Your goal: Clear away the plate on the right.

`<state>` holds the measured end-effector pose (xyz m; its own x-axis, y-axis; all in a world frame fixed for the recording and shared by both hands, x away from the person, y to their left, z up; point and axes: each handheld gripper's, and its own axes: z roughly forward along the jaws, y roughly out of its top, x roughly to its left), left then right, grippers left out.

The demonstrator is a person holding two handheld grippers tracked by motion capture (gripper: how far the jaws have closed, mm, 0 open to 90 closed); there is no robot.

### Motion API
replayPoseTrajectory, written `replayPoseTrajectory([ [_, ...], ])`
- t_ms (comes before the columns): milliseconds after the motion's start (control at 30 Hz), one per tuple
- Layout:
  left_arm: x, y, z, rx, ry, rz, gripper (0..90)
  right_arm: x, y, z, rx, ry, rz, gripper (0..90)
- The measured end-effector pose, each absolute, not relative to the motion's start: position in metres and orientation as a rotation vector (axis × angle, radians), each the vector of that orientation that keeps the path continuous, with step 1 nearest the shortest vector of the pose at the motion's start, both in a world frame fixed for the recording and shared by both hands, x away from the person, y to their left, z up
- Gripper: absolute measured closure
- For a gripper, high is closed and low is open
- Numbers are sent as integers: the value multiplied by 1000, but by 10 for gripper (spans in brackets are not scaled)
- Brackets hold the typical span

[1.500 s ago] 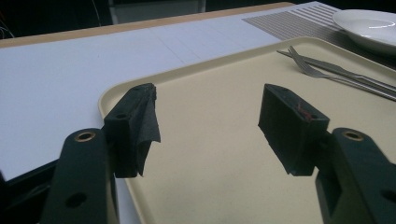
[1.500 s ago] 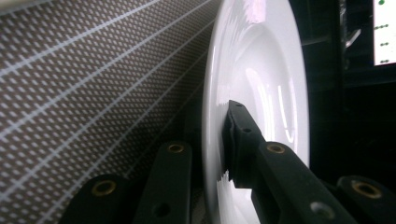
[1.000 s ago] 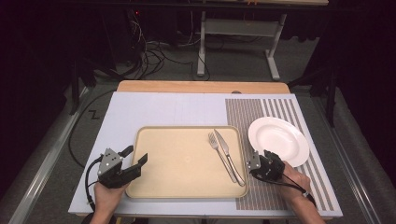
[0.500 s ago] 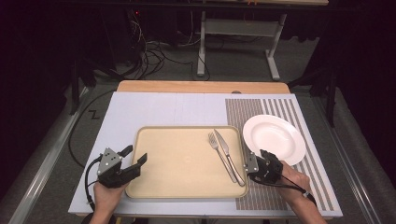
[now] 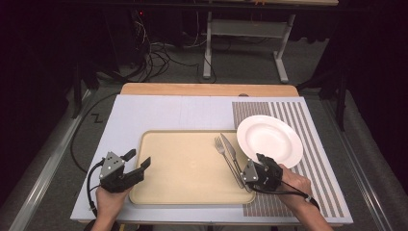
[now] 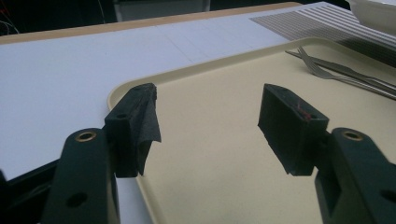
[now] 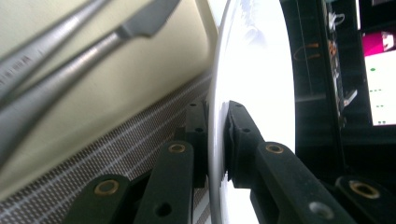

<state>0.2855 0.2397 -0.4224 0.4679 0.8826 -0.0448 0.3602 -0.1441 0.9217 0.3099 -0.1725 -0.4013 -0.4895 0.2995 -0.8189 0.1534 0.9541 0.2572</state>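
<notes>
While the right tongs [image 5: 254, 168] clamp the near rim of the white plate [image 5: 270, 139] — beside the tray's [image 5: 183, 192] right edge, overlapping it — the left tongs [image 5: 137, 161] gape empty over the tray's left edge.

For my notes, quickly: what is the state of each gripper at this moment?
Left gripper: open, holding nothing, over the tray edge.
Right gripper: shut on the white plate rim.

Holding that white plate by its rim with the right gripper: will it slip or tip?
Probably stiff: the plate keeps its shape. Its glossy rim looks slippery between the right gripper pads. Pinched at one edge only, it may well pivot, so move slowly near the fork and knife.
</notes>
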Motion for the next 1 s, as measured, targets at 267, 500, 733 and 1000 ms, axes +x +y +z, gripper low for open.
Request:
replayPoseTrajectory([
  [267, 286, 241, -422, 1716, 1071, 659, 379, 304, -155, -397, 247, 2097, 203, 824],
  [500, 286, 243, -422, 1714, 1078, 660, 378, 301, -139, -395, 195, 2098, 229, 824],
  [733, 287, 244, -422, 1712, 1082, 658, 378, 297, -124, -393, 151, 2097, 258, 823],
  [1000, 286, 245, -422, 1708, 1085, 659, 378, 292, -108, -392, 116, 2107, 287, 823],
])
